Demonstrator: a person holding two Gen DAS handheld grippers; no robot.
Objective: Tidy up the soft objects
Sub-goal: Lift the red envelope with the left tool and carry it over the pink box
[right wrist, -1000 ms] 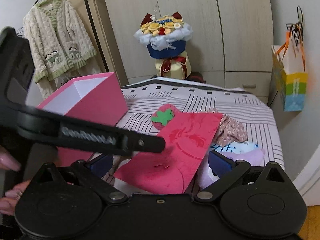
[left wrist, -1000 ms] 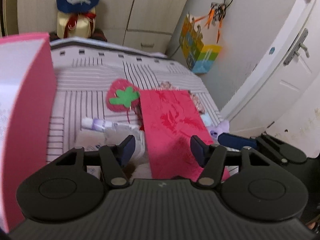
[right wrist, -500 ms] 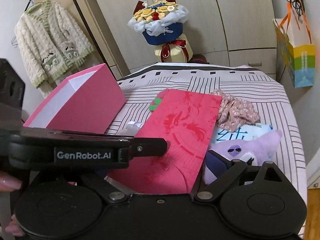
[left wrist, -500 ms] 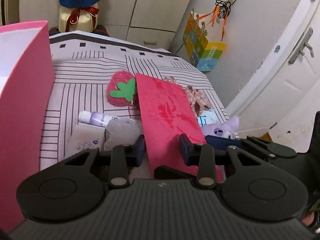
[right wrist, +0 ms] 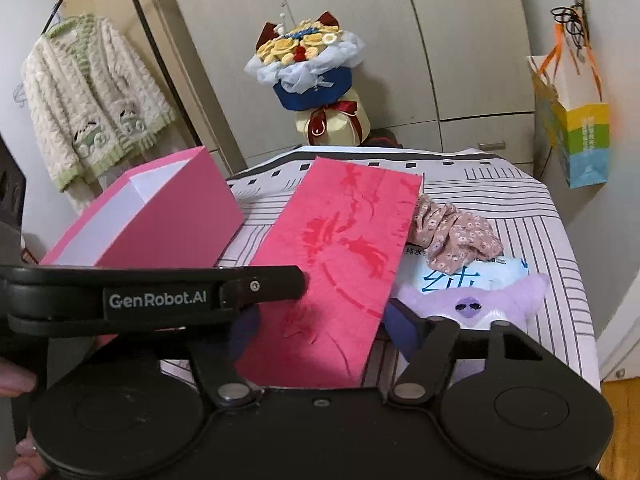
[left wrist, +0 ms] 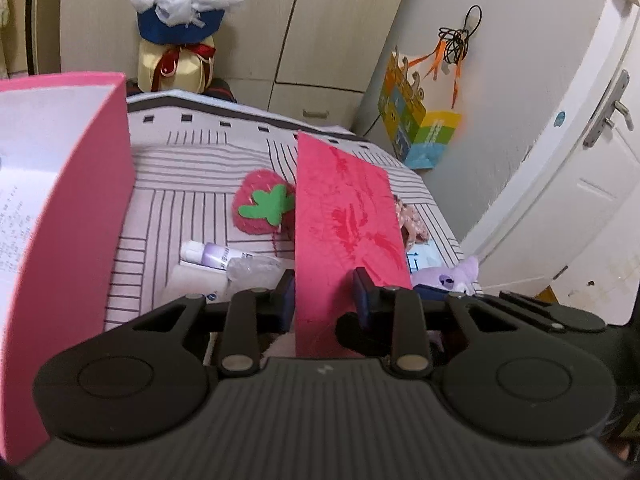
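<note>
My left gripper [left wrist: 324,292] is shut on a red envelope [left wrist: 344,224] and holds it lifted and tilted above the striped bed; the envelope also shows in the right wrist view [right wrist: 340,268]. My right gripper [right wrist: 320,328] is open, with the envelope's lower end between its fingers and no contact visible. An open pink box [left wrist: 60,208] stands at the left, also in the right wrist view [right wrist: 152,216]. A strawberry plush [left wrist: 260,208], a floral fabric piece [right wrist: 452,236] and a purple plush [right wrist: 480,300] lie on the bed.
A small tube [left wrist: 208,254] and a tissue pack [right wrist: 480,276] lie on the bed [left wrist: 192,184]. A flower bouquet [right wrist: 308,80] stands behind it by the wardrobe. A paper bag [left wrist: 420,128] hangs on the wall at right. A door [left wrist: 580,184] is at far right.
My left gripper has closed on the red envelope and raised it from lying flat to standing tilted. The right gripper has risen with it and stayed open.
</note>
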